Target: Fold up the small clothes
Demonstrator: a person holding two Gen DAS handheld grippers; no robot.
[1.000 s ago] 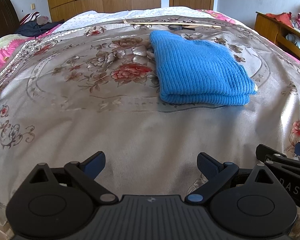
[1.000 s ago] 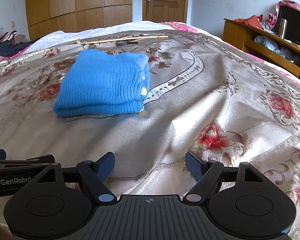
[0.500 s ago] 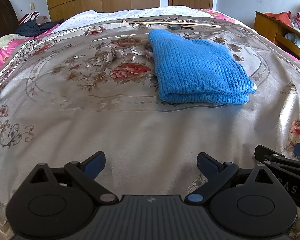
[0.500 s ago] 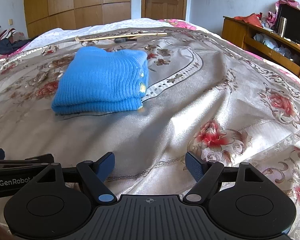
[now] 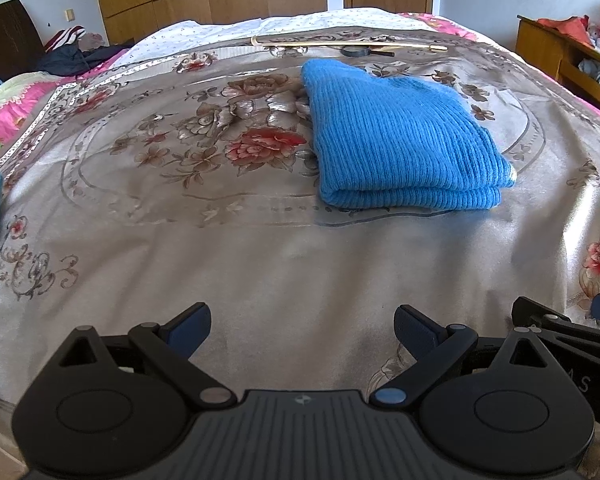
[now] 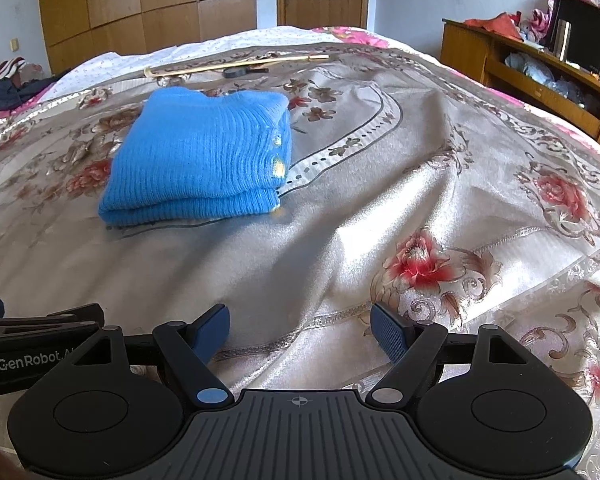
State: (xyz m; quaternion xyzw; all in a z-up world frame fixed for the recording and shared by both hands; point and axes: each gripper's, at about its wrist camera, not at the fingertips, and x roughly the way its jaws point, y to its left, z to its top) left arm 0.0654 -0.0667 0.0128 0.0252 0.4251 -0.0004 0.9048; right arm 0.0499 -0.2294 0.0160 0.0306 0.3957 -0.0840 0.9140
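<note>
A blue knitted sweater [image 5: 400, 144] lies folded into a neat stack on the flowered bedspread [image 5: 220, 248]; the right wrist view shows the sweater [image 6: 204, 160] left of centre, with small yellow buttons on its right edge. My left gripper [image 5: 302, 326] is open over the near part of the bed, well short of the sweater, with nothing between its fingers. My right gripper [image 6: 300, 328] is open too, empty, beside the left one at the bed's near edge. Each gripper shows at the side of the other's view.
A long thin stick [image 5: 348, 42] and a dark round object [image 5: 356, 51] lie at the far end of the bed. A wooden cabinet [image 6: 532, 76] with clutter stands to the right. Dark clothes [image 5: 76, 56] are piled at the far left. Wardrobe and door stand behind.
</note>
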